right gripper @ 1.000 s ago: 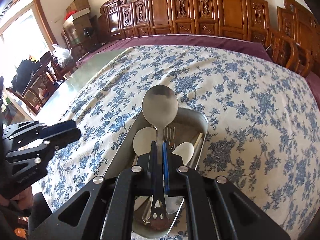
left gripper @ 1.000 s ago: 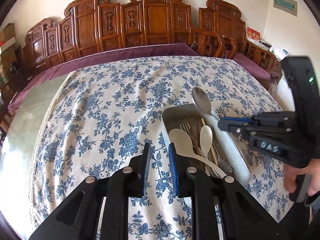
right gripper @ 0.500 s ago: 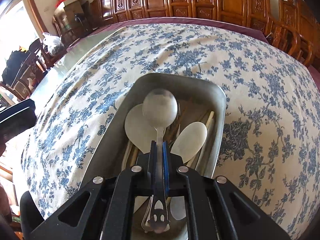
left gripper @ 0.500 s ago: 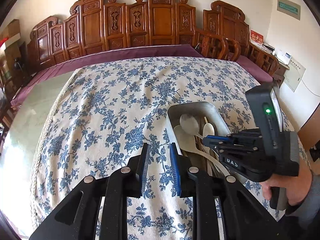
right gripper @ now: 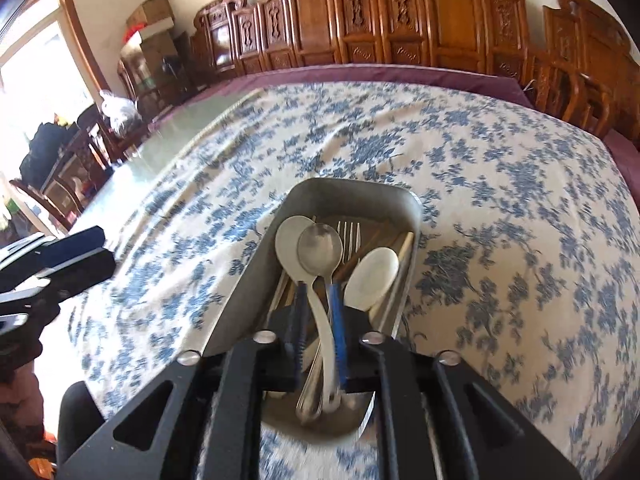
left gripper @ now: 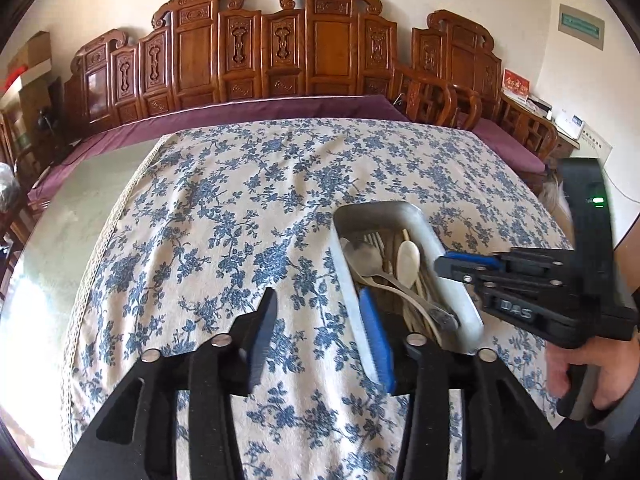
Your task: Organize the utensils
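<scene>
My left gripper (left gripper: 316, 336) is matte black with blue ribbed pads (left gripper: 376, 340) and silver screws (left gripper: 221, 340). My right gripper (left gripper: 460, 266) matches, with white lettering, a green light (left gripper: 598, 200), and my bare hand (left gripper: 576, 376) in a grey sleeve.

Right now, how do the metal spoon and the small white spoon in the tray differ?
The metal spoon is shiny grey steel; the small white spoon is matte cream. The metal spoon's bowl rests on the big white spoon at the tray's left side, while the small white spoon lies toward the right wall. The metal spoon's handle runs between the open right gripper's fingers; the white spoon sits outside them. Both lie in the tray, bowls pointing away.
</scene>
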`<state>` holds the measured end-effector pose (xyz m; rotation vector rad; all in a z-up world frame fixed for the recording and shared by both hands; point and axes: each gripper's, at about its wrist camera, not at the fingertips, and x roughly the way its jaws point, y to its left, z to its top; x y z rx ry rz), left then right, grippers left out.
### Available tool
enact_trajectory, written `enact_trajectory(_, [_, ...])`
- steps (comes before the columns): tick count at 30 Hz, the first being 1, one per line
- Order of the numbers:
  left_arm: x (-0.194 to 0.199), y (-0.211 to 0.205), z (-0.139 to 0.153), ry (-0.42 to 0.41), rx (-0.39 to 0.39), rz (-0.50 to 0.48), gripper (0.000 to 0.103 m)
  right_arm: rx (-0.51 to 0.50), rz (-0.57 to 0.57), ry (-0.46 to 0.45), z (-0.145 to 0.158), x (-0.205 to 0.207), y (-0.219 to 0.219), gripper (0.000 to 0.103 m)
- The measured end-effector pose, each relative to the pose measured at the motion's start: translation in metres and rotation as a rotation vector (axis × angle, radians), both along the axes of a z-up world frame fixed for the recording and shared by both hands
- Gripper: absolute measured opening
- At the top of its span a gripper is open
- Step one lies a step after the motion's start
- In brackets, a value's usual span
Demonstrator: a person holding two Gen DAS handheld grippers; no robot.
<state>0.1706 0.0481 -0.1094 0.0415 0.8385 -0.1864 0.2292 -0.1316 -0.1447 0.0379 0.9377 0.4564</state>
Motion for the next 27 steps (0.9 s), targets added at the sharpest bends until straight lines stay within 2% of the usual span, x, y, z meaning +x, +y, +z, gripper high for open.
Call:
enact_trajectory(2, [-0.008, -0.006, 0.003, -0.005, 0.004, -0.006, 0.054, 0.005, -0.018, -0.026, 0.011, -0.015, -0.01, 0.025])
enact_trajectory(3, [-0.01, -0.008, 0.004, -0.008, 0.006, -0.007, 0.056, 0.007, -0.03, -0.038, 0.016, -0.023, -0.015, 0.032])
enact_trajectory(7, [-0.023, -0.017, 0.01, -0.02, 0.01, -0.014, 0.079, -0.013, -0.084, -0.079, 0.031, -0.05, -0.034, 0.065])
enact_trajectory(8, [-0.026, -0.02, 0.012, -0.025, 0.017, -0.01, 0.085, -0.024, -0.095, -0.089, 0.034, -0.058, -0.039, 0.069])
enact_trajectory(10, [-0.032, -0.026, 0.015, -0.031, 0.028, -0.006, 0.089, -0.04, -0.114, -0.107, 0.041, -0.073, -0.047, 0.083])
enact_trajectory(13, [-0.041, -0.035, 0.02, -0.039, 0.038, -0.008, 0.095, -0.061, -0.149, -0.129, 0.05, -0.09, -0.059, 0.098])
enact_trajectory(23, [-0.074, -0.057, 0.031, -0.039, 0.053, -0.022, 0.096, -0.087, -0.234, -0.181, 0.072, -0.141, -0.093, 0.1])
enact_trajectory(27, [-0.092, -0.063, 0.045, -0.081, 0.05, -0.024, 0.096, -0.085, -0.257, -0.22, 0.085, -0.159, -0.1, 0.1])
